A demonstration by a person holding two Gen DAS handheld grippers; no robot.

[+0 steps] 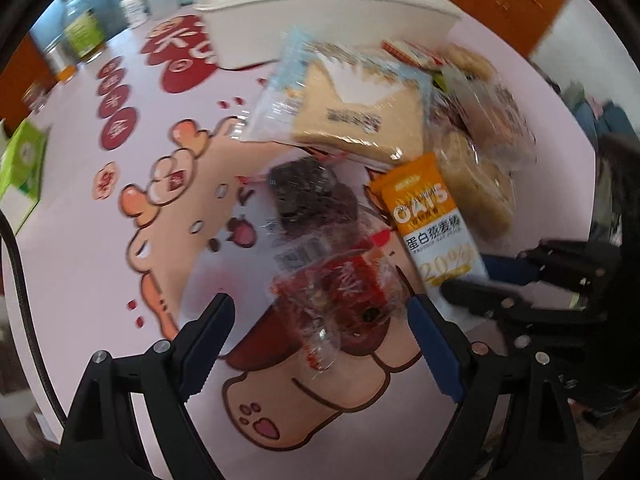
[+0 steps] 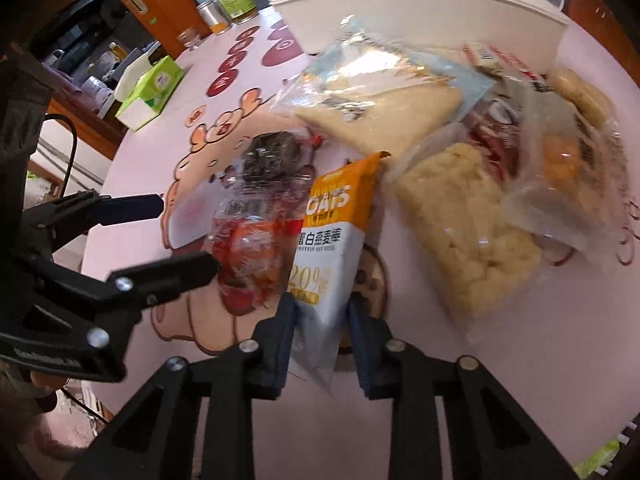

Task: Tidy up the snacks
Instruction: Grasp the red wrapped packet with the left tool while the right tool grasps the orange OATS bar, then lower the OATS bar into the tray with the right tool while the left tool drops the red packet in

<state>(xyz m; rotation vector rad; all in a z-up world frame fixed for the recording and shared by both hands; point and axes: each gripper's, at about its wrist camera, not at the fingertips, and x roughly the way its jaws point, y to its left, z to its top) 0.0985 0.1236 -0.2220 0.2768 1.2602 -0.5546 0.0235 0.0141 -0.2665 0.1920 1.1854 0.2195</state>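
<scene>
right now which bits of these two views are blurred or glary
Left wrist view: the white bin and bread pack smear with motion blur, and the oats bar text stays legible. Right wrist view: glare on the clear red wrapper, fisheye bending at the edges.

Bright, even daylight; strong fisheye warp and some motion blur.

Soft and diffuse across the pink worktop point(image 1: 100, 240), with only faint shadows under the snack pile. White glare on the clear wrappers point(image 2: 248, 240) and on the bread bag point(image 2: 372, 92). Smeared by motion toward the far side: bottles point(image 1: 82, 32) and white bin point(image 1: 320, 20) in the left view. Sharper on the oat bar point(image 2: 332, 240) print. Curved, darkened rims, black corners in both views.
</scene>
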